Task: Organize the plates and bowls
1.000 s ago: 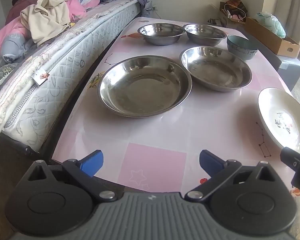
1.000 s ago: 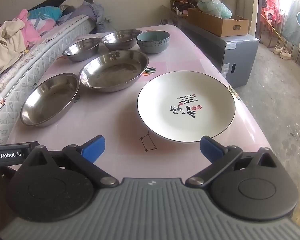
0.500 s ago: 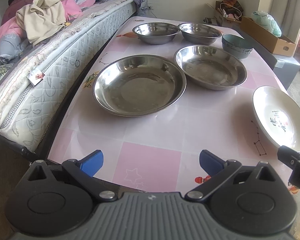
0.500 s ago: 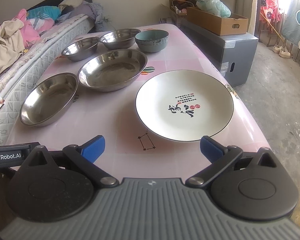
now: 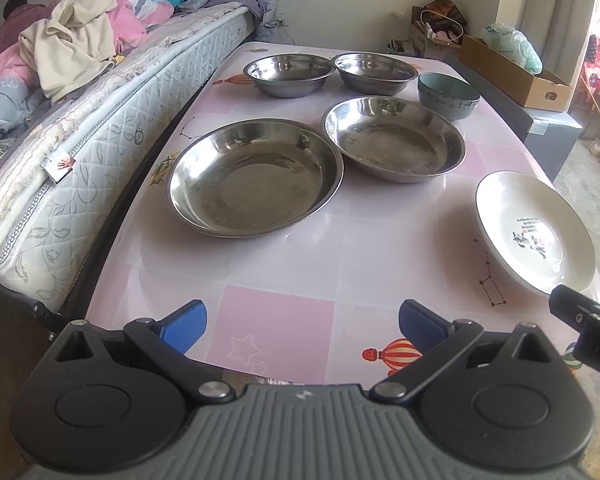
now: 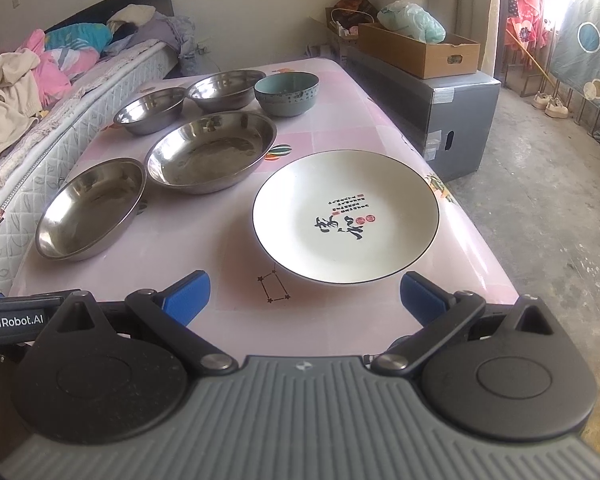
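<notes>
Plates and bowls all lie single and apart on the pink table (image 5: 284,264), so by my reading the sorting has hardly begun. Nearest the left gripper (image 5: 302,322) sits a large steel plate (image 5: 254,176), with a second steel plate (image 5: 394,138) just beside it to the right; their rims look close, though I cannot tell from this view whether they touch. Behind them stand two steel bowls (image 5: 290,74) side by side, and a teal ceramic bowl (image 5: 448,96) at the right end of that back row. The white ceramic plate (image 6: 346,214), printed with dark characters, lies alone near the table's right edge, directly ahead of the right gripper (image 6: 304,300). Both grippers hover over the near edge of the table with their blue fingers spread wide and nothing between them. Nothing is stacked or nested yet: the two steel plates are not set one in the other, the two steel bowls are not nested, and the ceramic pieces stand ungrouped. As I judge it, every pairing remains to be done, and the white plate seems the likeliest first pick for the right side.
</notes>
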`<action>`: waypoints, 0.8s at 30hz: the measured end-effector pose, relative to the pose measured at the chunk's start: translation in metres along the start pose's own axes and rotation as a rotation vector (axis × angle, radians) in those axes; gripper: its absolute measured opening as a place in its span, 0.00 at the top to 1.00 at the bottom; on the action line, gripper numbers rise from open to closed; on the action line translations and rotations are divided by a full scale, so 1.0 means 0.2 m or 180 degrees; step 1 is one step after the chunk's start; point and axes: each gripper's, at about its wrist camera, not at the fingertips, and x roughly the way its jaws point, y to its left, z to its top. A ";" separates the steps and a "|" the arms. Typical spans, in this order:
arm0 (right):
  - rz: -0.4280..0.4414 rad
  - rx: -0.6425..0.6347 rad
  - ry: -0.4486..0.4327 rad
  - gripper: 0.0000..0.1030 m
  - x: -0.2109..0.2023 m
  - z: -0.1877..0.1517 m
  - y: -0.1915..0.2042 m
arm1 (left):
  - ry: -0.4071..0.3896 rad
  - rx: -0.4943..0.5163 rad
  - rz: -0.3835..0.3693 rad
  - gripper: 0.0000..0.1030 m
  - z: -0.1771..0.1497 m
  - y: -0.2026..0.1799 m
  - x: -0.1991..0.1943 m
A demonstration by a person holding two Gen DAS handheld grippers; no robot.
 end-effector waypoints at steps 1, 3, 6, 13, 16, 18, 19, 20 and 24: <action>0.0001 0.0004 0.0001 0.01 0.00 0.00 0.00 | -0.0004 0.0001 -0.0003 0.00 0.00 0.00 0.00; 0.0005 0.0009 -0.0002 0.01 -0.01 0.00 0.00 | -0.0010 0.0000 -0.0013 0.00 0.00 0.00 -0.01; -0.0002 0.0006 -0.0016 0.01 -0.02 0.00 0.00 | -0.0013 0.0003 -0.0026 0.00 0.00 0.00 -0.02; 0.0002 0.0006 -0.0004 0.01 -0.03 0.00 0.00 | -0.0026 0.0000 -0.0045 0.00 -0.01 0.00 -0.02; 0.0007 0.0006 0.0007 0.01 -0.03 0.00 0.00 | -0.0024 0.0001 -0.0046 0.00 -0.01 0.00 -0.03; 0.0006 0.0004 0.0004 0.01 -0.03 0.00 0.01 | -0.0027 0.0005 -0.0057 0.00 -0.01 -0.01 -0.03; 0.0005 0.0003 0.0003 0.01 -0.03 0.00 0.01 | -0.0028 0.0007 -0.0060 0.00 -0.01 -0.01 -0.03; 0.0003 0.0003 0.0000 0.01 -0.03 0.00 0.01 | -0.0031 0.0008 -0.0063 0.00 -0.01 -0.01 -0.03; 0.0004 0.0006 -0.0003 0.01 -0.03 0.00 0.01 | -0.0033 0.0016 -0.0081 0.00 -0.01 -0.01 -0.03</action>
